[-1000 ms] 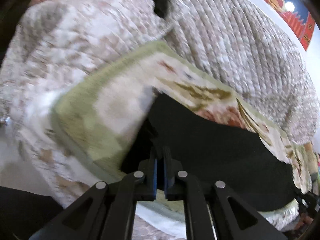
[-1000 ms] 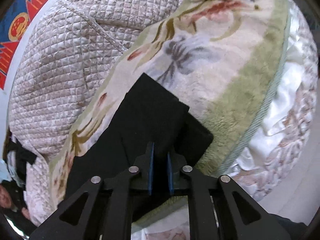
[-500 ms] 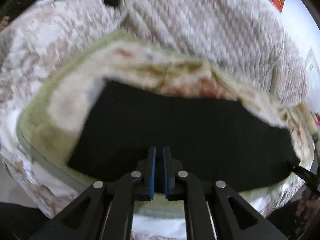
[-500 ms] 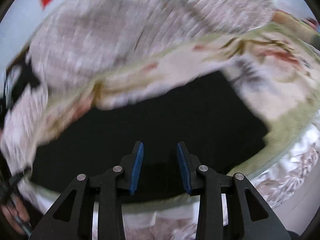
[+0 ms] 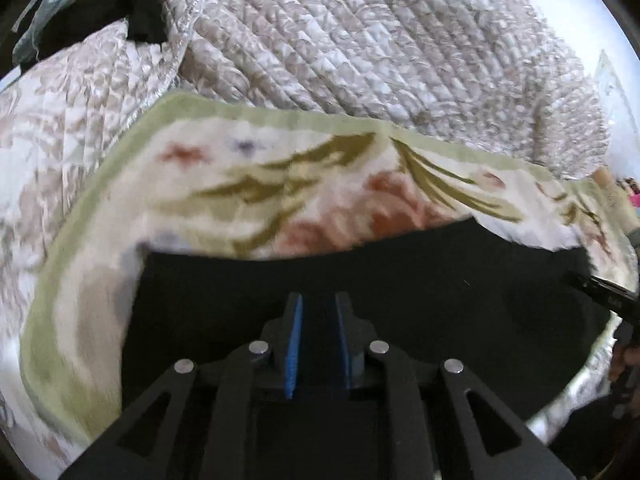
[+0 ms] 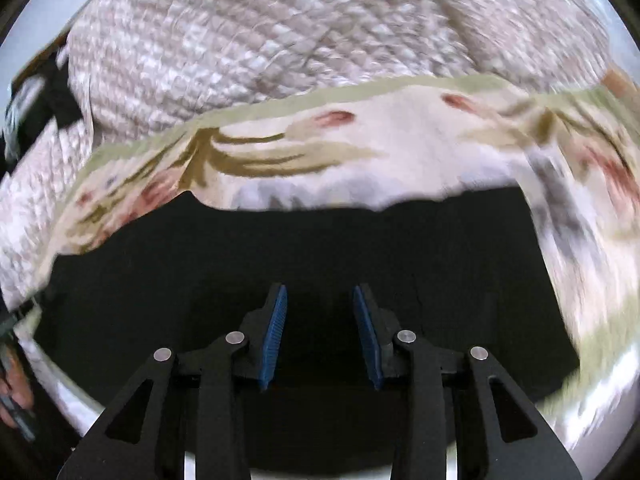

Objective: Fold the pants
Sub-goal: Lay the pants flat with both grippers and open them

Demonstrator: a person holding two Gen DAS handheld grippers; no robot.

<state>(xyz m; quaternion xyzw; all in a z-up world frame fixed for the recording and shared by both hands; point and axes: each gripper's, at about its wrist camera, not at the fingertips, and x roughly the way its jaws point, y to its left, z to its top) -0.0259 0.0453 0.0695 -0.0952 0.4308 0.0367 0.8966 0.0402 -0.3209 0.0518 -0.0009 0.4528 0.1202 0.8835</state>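
Note:
The black pants [image 5: 440, 280] lie flat as a long strip across a floral blanket [image 5: 280, 184] on the bed. My left gripper [image 5: 319, 300] hovers over the pants' near edge. Its jaws are opening, with a narrow gap between the blue pads [image 5: 294, 344], and I see no cloth pinched there. In the right wrist view the same pants [image 6: 400, 248] fill the lower half. My right gripper [image 6: 319, 292] stands open above them, with only the flat cloth beneath showing between its pads.
A quilted beige bedspread [image 5: 380, 40] rises behind the blanket [image 6: 400, 128]. The other gripper's dark tip [image 5: 600, 292] shows at the right edge of the left wrist view. A person's hand [image 6: 16, 384] sits at the lower left of the right wrist view.
Both views rolled round, so the pants now run level across each. The right jaws went from shut to open. The left jaws parted slightly and moved in from the pants' corner.

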